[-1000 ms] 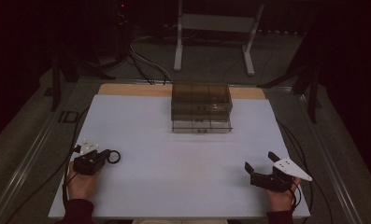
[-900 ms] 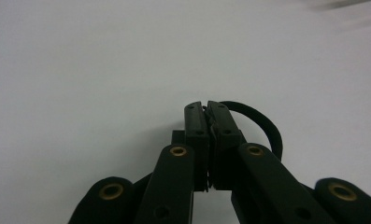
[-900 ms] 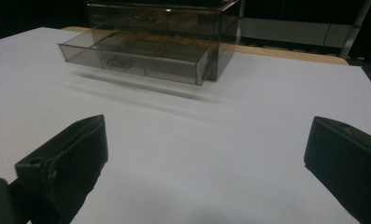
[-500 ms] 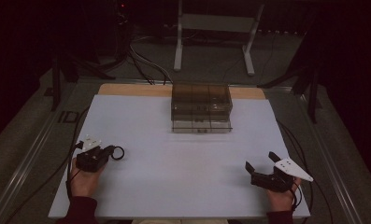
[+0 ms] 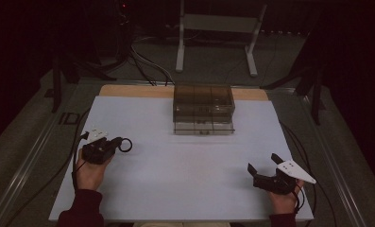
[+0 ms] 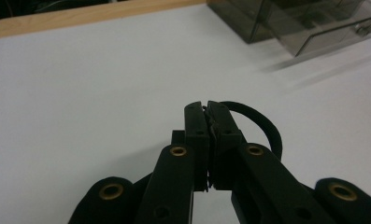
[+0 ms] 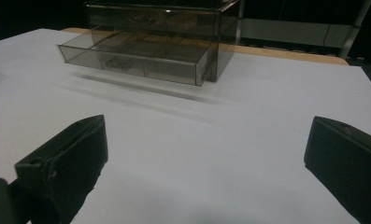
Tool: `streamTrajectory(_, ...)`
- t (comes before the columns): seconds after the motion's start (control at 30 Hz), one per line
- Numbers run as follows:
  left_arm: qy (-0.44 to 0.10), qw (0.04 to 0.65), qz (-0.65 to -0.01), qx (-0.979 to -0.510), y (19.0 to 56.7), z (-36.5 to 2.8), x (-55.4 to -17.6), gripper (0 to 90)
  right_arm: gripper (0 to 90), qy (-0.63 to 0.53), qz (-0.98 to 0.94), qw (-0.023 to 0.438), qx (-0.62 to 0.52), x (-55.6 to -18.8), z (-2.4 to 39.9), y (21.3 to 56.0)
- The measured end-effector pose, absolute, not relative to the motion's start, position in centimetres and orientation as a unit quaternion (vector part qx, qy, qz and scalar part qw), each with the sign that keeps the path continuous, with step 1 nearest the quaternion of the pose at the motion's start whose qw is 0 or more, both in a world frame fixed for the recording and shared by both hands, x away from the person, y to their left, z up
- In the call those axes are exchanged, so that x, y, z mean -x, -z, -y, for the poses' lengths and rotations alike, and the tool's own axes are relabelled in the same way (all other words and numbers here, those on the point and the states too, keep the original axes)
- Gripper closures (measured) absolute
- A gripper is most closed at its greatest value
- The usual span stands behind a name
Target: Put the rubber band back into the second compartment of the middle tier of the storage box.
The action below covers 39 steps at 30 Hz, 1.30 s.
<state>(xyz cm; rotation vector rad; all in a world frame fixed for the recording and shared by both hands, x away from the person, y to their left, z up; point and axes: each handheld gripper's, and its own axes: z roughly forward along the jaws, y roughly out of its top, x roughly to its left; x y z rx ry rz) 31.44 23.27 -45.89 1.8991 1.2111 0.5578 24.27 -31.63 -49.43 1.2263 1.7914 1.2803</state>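
left tongs (image 5: 120, 144) at the near left of the desk (image 5: 185, 189), pinching a black ring (image 5: 125, 144); right tongs (image 5: 265, 169) at the near right, spread wide with nothing between them.

the ring is a thin black loop, seemingly a soft elastic band, though its material cannot be told for sure. in the left gripper view (image 6: 206, 112) the jaws are pressed together on one side of the band, and the rest of the loop (image 6: 262, 126) curves out free to the right of the tips. an edge grip of this kind leaves the loop open and hanging clear, which likely suits carrying it and letting it fall into a container.

a smoky transparent drawer box (image 5: 203, 109) stands at the far middle of the desk, well apart from both hands. its bottom drawer (image 7: 136, 58) is pulled out toward the near side, as the right gripper view shows, with a small item lying in one compartment; what it is cannot be made out. the open drawer probably marks where the ring is to go. the right tongs rest low and face the box, likely placed to push the drawer closed afterwards.
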Motion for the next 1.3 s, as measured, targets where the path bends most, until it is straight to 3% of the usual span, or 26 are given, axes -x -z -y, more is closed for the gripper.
streamTrajectory(1.3,-0.174,0.456,-0.443,-0.753,43.2,-19.2,-36.2,89.1,0.0,-0.487,-0.676,0.307,-0.460,-24.2,31.6,49.4)
